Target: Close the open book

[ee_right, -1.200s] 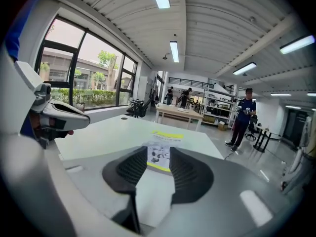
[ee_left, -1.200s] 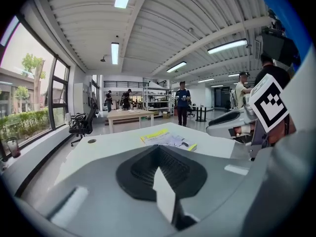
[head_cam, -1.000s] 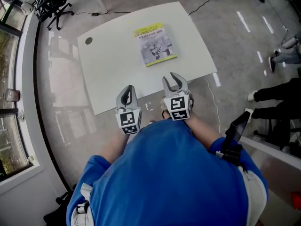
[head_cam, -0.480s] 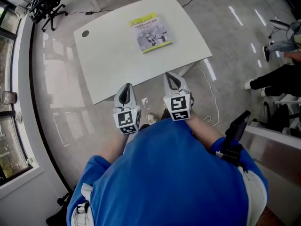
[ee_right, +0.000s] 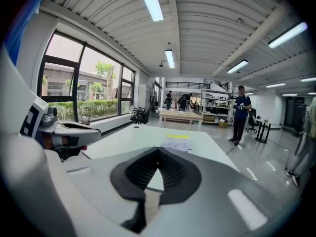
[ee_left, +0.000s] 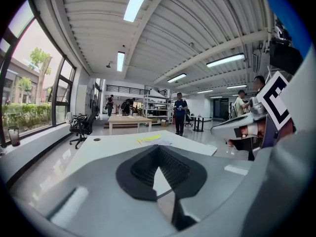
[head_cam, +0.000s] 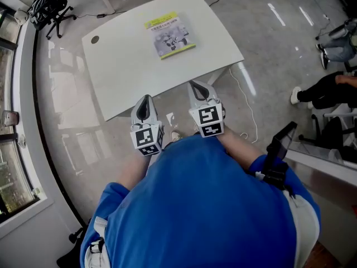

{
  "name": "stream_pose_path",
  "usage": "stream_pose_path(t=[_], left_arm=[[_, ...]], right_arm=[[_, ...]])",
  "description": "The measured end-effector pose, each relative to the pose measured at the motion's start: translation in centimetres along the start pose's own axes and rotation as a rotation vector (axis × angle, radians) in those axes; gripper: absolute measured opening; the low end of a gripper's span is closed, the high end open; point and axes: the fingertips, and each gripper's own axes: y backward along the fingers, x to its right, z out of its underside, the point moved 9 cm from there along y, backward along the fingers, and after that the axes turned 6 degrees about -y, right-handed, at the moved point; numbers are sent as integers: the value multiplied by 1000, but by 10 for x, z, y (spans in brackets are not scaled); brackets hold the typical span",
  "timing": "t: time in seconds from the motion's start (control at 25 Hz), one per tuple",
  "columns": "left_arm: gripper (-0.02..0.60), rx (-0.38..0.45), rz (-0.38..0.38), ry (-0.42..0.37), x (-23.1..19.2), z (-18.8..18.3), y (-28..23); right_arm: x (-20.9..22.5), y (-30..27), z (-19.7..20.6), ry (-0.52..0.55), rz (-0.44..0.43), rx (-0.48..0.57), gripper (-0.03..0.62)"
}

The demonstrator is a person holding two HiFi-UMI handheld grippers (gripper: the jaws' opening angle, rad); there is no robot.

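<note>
The book [head_cam: 170, 36] lies flat and closed on the far half of the white table [head_cam: 128, 71], its grey cover with a yellow strip facing up. It also shows far ahead as the book [ee_left: 154, 140] and the book [ee_right: 177, 142] in the two gripper views. My left gripper [head_cam: 144, 99] and right gripper [head_cam: 196, 85] hover side by side at the table's near edge, close to my body and well short of the book. Both are shut with nothing in them: the left gripper [ee_left: 158, 147] and right gripper [ee_right: 158, 149] show their tips meeting.
A round cable hole [head_cam: 94, 39] sits at the table's far left corner. An office chair [head_cam: 47, 7] stands beyond the table by the windows. A cable [head_cam: 245, 102] trails on the floor to the right. People's legs [head_cam: 329, 91] show at the right edge.
The right gripper's jaws were open a second ago and are now shut. Both grippers have drawn back from over the table to its near edge.
</note>
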Motion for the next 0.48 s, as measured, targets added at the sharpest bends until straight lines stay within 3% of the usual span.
stream_pose_path(t=[0.48], left_arm=[[6,-11,1,-15,14,-1,-2]], right_arm=[[7,3,5,-1,-28,-3,3]])
